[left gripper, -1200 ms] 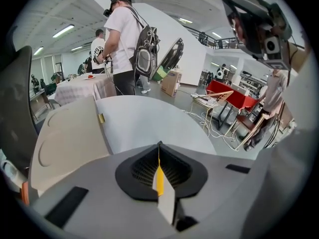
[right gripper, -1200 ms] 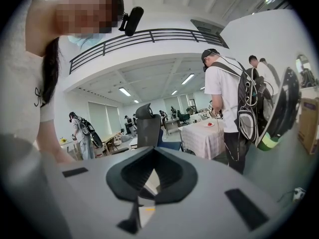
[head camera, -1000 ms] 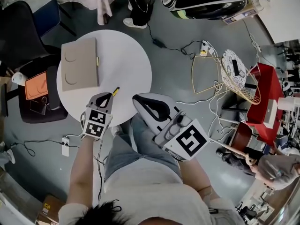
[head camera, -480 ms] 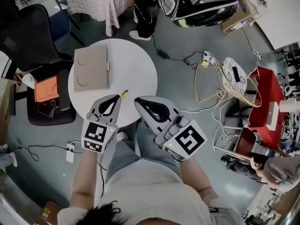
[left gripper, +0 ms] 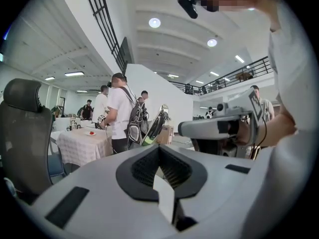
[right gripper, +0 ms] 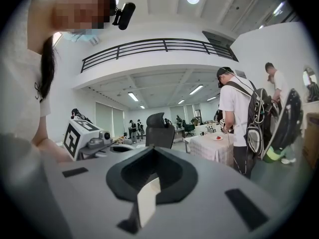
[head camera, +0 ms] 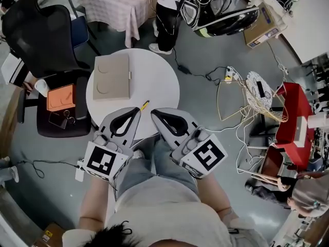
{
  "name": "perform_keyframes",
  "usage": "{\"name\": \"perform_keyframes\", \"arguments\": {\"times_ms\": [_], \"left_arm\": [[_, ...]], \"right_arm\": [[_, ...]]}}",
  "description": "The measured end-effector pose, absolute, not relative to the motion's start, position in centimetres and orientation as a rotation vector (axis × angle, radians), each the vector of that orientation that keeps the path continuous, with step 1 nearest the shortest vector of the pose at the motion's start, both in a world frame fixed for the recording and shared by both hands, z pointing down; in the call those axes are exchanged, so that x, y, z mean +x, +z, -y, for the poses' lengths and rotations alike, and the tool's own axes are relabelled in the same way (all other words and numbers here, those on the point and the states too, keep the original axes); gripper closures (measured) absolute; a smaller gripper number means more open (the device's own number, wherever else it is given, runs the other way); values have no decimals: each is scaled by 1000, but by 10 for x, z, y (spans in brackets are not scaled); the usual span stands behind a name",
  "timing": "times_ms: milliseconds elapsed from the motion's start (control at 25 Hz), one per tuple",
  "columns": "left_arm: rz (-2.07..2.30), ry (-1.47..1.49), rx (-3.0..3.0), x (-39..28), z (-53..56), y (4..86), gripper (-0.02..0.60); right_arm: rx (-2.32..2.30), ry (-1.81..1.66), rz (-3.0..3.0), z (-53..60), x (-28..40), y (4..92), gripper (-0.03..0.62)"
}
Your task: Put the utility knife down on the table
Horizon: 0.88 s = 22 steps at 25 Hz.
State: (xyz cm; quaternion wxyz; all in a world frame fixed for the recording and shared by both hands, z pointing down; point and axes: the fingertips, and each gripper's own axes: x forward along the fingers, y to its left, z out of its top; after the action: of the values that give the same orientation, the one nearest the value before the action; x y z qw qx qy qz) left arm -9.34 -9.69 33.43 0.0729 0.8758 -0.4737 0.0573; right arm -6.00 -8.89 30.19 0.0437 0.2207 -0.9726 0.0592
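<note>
The utility knife, thin with a yellow and black body, lies on the round white table near its front edge. My left gripper hangs above that edge, its tip just left of the knife, jaws shut with nothing between them. My right gripper is beside it, also shut and empty. The left gripper view looks out level across the room past my shut left gripper and shows no knife. In the right gripper view my right gripper is shut too.
A flat tan box lies on the table's left half. A black office chair and an orange case sit left of the table. Cables, a wire basket and a red bin crowd the floor on the right. People stand behind.
Both grippers have come up closer to the head camera, the left one looking larger. The knife stays on the table by the left tip. The camera view has shifted.
</note>
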Motion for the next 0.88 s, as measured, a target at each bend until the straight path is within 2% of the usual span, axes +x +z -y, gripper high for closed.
{"name": "perform_keyframes", "arguments": {"times_ms": [360,880], "left_arm": [[1443,47,2685,-105,60,288,572],[1456,-41,2720,-119,25,267,572]], "right_arm": [[647,136,3004,62,-77,286,586],[605,115,3066,31,-95,265,586]]}}
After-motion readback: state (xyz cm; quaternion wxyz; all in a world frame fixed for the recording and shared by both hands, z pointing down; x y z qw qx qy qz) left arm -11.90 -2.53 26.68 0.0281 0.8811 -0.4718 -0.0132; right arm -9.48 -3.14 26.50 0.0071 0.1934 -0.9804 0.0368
